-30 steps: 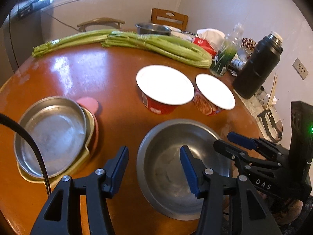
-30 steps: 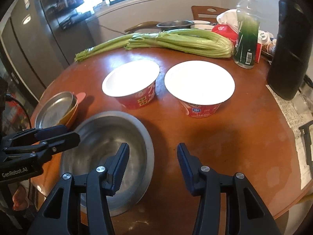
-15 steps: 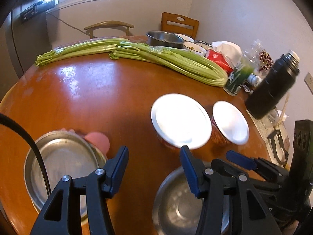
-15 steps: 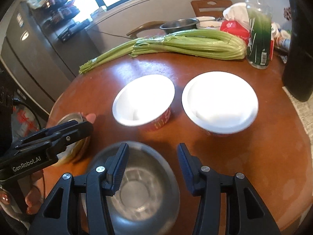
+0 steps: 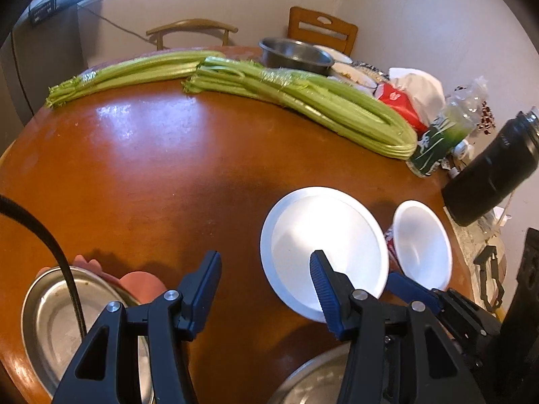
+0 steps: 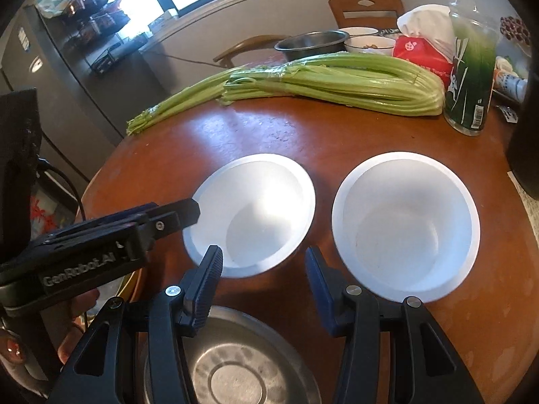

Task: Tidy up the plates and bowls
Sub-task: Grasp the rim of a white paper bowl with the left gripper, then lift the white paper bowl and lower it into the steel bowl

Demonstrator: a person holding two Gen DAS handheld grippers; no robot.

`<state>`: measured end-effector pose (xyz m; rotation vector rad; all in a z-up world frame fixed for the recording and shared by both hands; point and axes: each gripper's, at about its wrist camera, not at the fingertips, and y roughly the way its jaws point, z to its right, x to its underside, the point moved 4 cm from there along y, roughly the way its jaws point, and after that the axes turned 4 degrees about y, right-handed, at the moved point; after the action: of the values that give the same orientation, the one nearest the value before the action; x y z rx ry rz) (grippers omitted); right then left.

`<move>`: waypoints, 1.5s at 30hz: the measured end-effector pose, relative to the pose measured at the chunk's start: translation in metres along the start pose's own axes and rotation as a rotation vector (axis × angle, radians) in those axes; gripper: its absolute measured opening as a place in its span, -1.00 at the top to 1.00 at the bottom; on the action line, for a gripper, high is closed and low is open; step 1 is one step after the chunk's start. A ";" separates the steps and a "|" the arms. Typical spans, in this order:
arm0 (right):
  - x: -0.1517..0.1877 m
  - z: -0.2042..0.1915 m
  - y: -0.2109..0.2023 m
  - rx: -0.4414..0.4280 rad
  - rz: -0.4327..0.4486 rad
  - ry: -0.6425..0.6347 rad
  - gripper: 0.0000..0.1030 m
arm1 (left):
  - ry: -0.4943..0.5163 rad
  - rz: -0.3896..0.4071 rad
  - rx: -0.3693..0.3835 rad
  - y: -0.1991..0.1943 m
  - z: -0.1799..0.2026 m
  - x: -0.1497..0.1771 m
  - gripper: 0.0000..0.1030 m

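Two empty white bowls with red printed sides stand side by side on the round wooden table (image 5: 151,175): the left bowl (image 5: 323,245) (image 6: 252,215) and the right bowl (image 5: 421,242) (image 6: 404,229). My left gripper (image 5: 264,276) (image 6: 192,208) is open and hovers at the left bowl's near-left rim, holding nothing. My right gripper (image 6: 264,269) (image 5: 404,286) is open above the gap between the two bowls. A wide steel bowl (image 6: 242,363) (image 5: 313,380) lies under both grippers at the near edge. A steel plate (image 5: 50,320) rests on a yellow dish (image 6: 129,286) at the near left.
Two celery bunches (image 5: 303,97) lie across the far side. Behind them are a steel bowl (image 5: 296,55), small bowls and a red tissue pack (image 6: 421,54). A green bottle (image 6: 468,77) and a black flask (image 5: 495,168) stand at the right. Chairs stand beyond the table.
Both grippers moved forward over the table toward the white bowls. The wide steel bowl and the plate stack slid to the bottom of the views. Neither gripper's jaws changed.
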<state>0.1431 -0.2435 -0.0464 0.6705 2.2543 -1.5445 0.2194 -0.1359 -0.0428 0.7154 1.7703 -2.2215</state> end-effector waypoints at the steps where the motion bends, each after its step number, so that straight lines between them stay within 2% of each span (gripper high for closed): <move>1: -0.001 0.001 0.002 0.008 0.000 -0.004 -0.02 | 0.003 -0.004 0.002 0.003 0.000 0.000 -0.05; 14: -0.005 0.002 0.018 0.045 0.005 -0.057 0.09 | -0.001 -0.058 0.028 0.029 0.005 0.003 -0.05; 17: -0.003 -0.002 0.019 0.047 0.008 -0.084 0.15 | -0.003 -0.067 0.073 0.030 0.010 0.007 0.14; 22: -0.002 -0.008 0.016 0.059 0.021 -0.124 0.22 | 0.011 -0.049 0.072 0.026 0.013 0.007 0.17; 45: 0.007 -0.032 -0.025 0.032 0.086 -0.187 0.22 | 0.018 0.043 0.063 -0.027 0.015 0.019 0.17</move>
<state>0.1237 -0.2197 -0.0189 0.5965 2.0429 -1.5370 0.1870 -0.1410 -0.0264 0.7818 1.6836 -2.2578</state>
